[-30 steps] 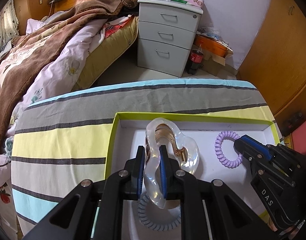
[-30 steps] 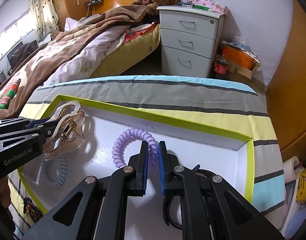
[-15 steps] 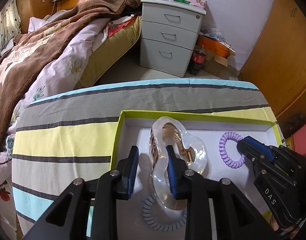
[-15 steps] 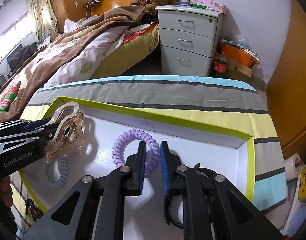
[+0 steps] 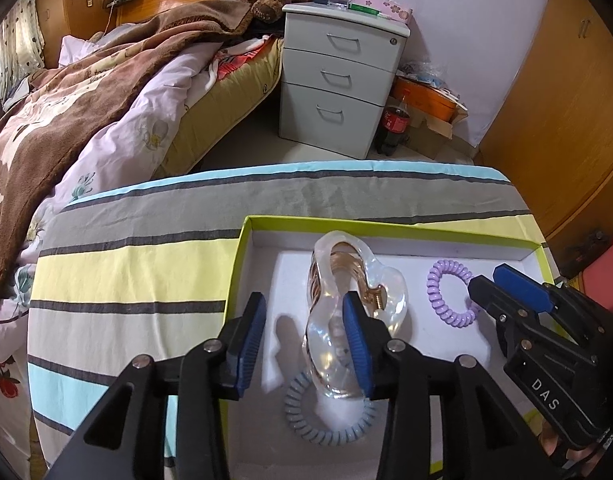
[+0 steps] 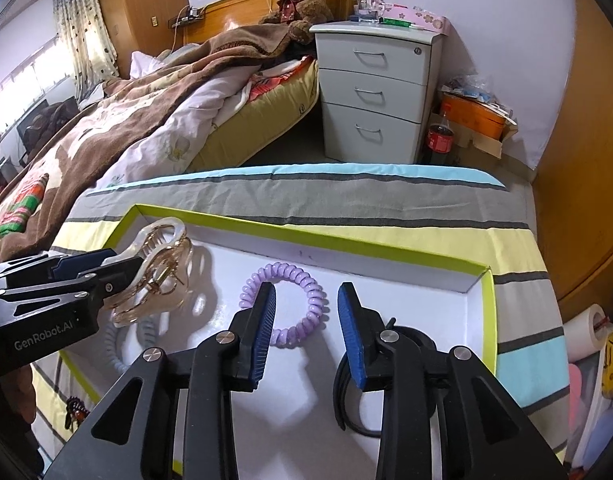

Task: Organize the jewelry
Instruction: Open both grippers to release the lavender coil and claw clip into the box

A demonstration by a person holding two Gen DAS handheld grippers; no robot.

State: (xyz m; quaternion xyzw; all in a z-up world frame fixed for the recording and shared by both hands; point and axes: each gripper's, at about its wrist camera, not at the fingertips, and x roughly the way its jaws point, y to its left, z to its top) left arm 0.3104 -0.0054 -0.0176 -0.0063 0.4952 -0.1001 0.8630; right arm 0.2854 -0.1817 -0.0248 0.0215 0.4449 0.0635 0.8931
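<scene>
Release step, both sides — left gripper (image 5: 304, 338) jaws opening, clear claw clip (image 5: 348, 304) between them but left pad off it; clip rests in the box (image 5: 386, 226). Right gripper (image 6: 306, 326) jaws opening around the purple coil tie (image 6: 284, 306), lying flat, not pinched. Let the pads clear fully before lifting, else they'll snag and drag pieces out.

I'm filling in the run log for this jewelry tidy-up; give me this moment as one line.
left gripper: opening, clear hair claw leans on one pad | right gripper: opening, off purple coil tie | both lie in white tray
</scene>
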